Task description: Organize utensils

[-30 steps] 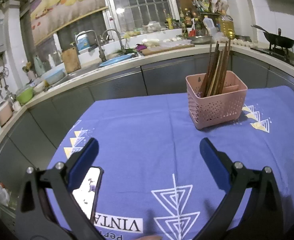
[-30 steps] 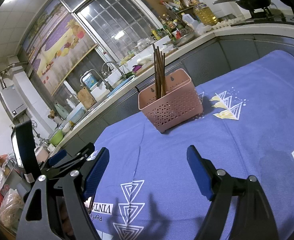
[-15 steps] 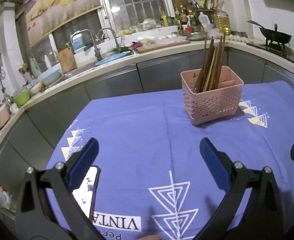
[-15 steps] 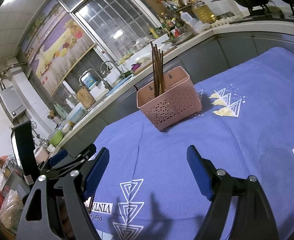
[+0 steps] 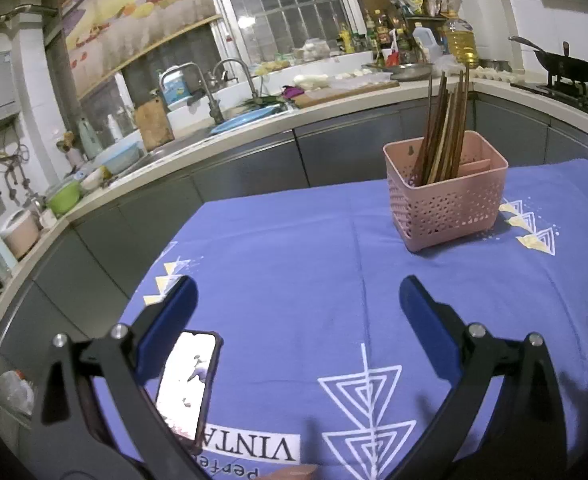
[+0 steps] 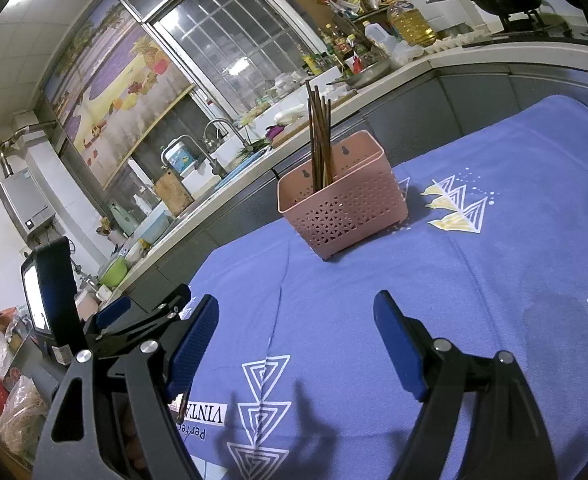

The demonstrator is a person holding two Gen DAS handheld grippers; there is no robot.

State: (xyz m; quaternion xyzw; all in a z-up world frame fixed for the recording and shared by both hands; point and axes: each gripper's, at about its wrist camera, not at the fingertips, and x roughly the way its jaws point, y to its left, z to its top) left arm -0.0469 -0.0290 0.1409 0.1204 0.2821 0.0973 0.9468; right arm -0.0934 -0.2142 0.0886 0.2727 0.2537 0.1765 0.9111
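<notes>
1. Left wrist view: the left gripper (image 5: 297, 300) hangs released over the blue tablecloth (image 5: 294, 272), its blue-padded jaws spread wide with nothing between them.
2. A pink perforated plastic basket (image 5: 447, 204) stands upright on the cloth, well ahead of the jaws and to the right. It has a rectangular rim and an inner divider.
3. A bundle of dark brown wooden chopsticks (image 5: 445, 128) stands in its left compartment, leaning slightly, tips well above the rim.
4. A phone (image 5: 188, 384) with a lit screen lies on the cloth beside the left finger.
5. Right wrist view: the right gripper (image 6: 295, 320) is likewise released and empty, jaws wide apart.
6. The basket (image 6: 345, 208) sits ahead, its chopsticks (image 6: 318, 132) upright in the left compartment.
</notes>
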